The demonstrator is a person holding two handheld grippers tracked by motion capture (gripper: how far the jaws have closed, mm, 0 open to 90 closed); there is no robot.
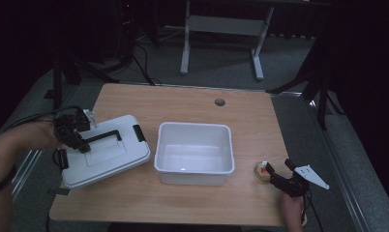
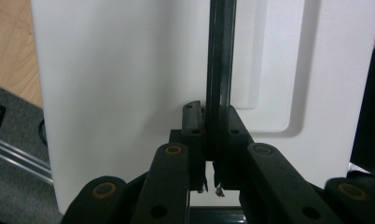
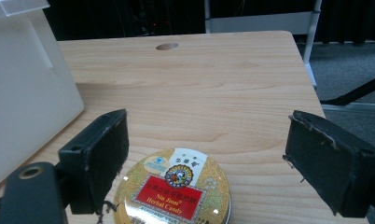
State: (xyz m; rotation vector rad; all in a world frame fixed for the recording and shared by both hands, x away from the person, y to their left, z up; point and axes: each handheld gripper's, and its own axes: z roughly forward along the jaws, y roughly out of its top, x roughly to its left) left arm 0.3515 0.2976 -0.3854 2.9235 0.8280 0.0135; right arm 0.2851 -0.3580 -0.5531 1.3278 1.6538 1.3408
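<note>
Where the left gripper (image 2: 212,154) meets the lid (image 1: 105,154), its jaws are clamped on the lid's black handle (image 1: 105,136), and in the left gripper view the handle's near end is hidden behind the 2 jaws. In the high view the dim light blurs the left jaws against the handle. The left forearm enters over the table's left edge and reaches toward the lid, which lies flat near the front-left corner of the table (image 1: 192,104).

The right gripper (image 3: 204,154) sits low near the table's front-right corner, with the hand entering over the front edge. Its 2 jaws stand wide apart, 1 on each side of the round candy tin (image 3: 174,189), neither pad touching it. The tin's near edge is cut off by the bottom of the right gripper view. The open white bin (image 1: 195,152) stands mid-table, between lid and tin.
</note>
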